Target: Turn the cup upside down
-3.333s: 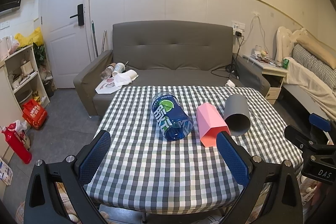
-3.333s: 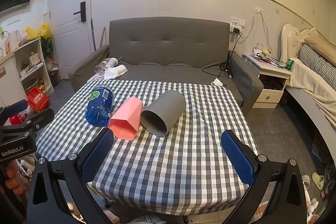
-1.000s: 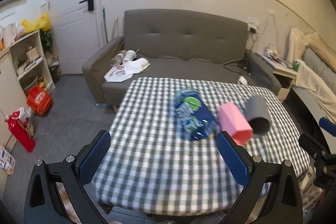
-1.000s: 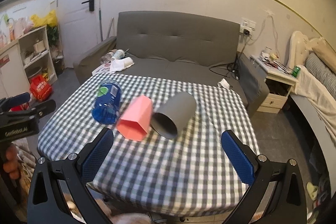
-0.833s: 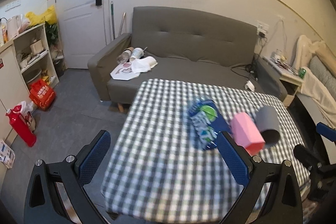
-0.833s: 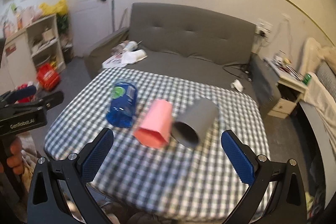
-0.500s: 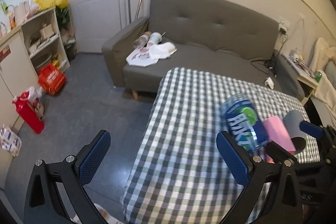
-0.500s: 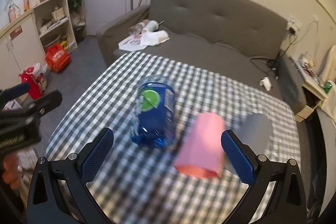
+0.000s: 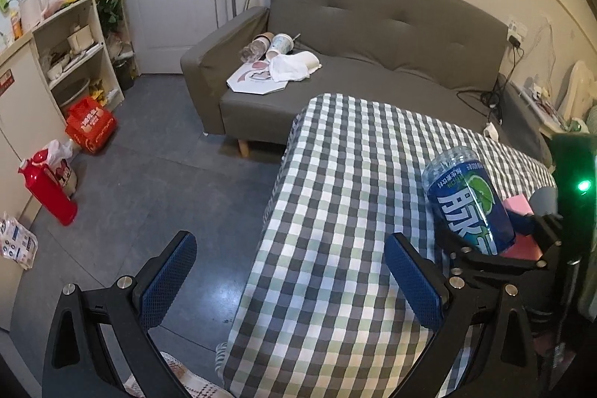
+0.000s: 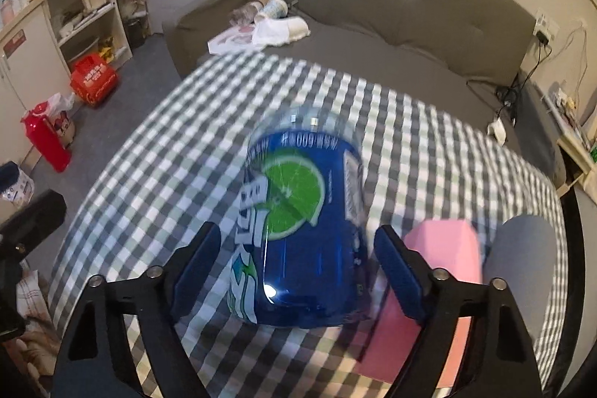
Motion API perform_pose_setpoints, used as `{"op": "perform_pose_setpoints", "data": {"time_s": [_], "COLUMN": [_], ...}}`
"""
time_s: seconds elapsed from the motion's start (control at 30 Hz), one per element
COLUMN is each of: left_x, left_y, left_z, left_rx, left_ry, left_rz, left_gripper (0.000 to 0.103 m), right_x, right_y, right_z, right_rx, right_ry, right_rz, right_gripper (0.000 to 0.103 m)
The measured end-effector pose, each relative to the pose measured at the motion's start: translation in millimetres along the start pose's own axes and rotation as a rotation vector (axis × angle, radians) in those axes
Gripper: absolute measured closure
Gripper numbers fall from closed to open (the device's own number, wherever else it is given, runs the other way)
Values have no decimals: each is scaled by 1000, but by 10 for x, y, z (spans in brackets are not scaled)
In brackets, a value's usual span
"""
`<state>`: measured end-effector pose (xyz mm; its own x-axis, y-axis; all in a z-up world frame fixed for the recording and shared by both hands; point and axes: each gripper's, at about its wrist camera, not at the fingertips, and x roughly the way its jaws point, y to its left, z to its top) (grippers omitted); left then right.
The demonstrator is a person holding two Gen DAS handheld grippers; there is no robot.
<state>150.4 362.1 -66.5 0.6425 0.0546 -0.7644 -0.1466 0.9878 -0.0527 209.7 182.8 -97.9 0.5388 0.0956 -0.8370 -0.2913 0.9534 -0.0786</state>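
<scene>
A blue cup with a lime label (image 10: 302,219) lies on its side on the checked tablecloth (image 10: 168,174). My right gripper (image 10: 294,267) is open, its two blue pads either side of the cup's near end, not clamped. The blue cup also shows in the left wrist view (image 9: 466,204) at the right. A pink cup (image 10: 436,293) and a grey cup (image 10: 522,252) lie on their sides to its right. My left gripper (image 9: 291,282) is open and empty over the table's left edge.
A grey sofa (image 9: 373,36) with cups and papers stands behind the table. Shelves (image 9: 74,51), a red box (image 9: 89,127) and a red bottle (image 9: 44,191) are on the floor at the left. A bedside table (image 10: 574,144) is at the right.
My right gripper has moved left and forward from in front of the grey cup to straddle the blue cup. My left gripper has swung left, off the table's left edge.
</scene>
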Motion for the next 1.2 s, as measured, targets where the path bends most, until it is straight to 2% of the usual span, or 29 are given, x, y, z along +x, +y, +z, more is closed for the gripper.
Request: {"op": "perform_pose_setpoints", "data": {"time_s": [0.07,0.17,0.33,0.67,0.83,0.87,0.9,0.97,1.07,1.2], "left_x": [0,-34,-141,-524,-716,-741,-765,-791,-830,-876], "left_y": [-25,-41,-82,-222,-271,-267,-261,-238,-241,-351], "left_z": [8,11,-36,-271,-402,-434,-460,-497,-532,-582], "left_rx": [6,9,20,76,79,77,71,44,12,46], "left_ry": [-8,-17,-40,-89,-104,-107,-107,-96,-84,-96], "left_rz": [3,10,15,28,47,56,66,80,81,114], "left_gripper": [0,0,0,0,0,0,0,0,0,0], "right_x": [47,-29,-321,-736,-757,-765,-776,-814,-941,-1221], "right_y": [15,44,98,175,209,208,207,198,113,-85], "right_z": [-43,-92,-245,-1002,-1180,-1187,-1198,-1228,-1245,-1258], "right_rx": [-3,-9,-4,31,29,33,36,38,44,66], "right_ry": [14,11,-18,19,38,39,39,36,8,-49], "right_rz": [-10,10,18,42,49,43,33,41,60,81], "right_gripper": [31,32,32,32,32,29,20,10,10,9]}}
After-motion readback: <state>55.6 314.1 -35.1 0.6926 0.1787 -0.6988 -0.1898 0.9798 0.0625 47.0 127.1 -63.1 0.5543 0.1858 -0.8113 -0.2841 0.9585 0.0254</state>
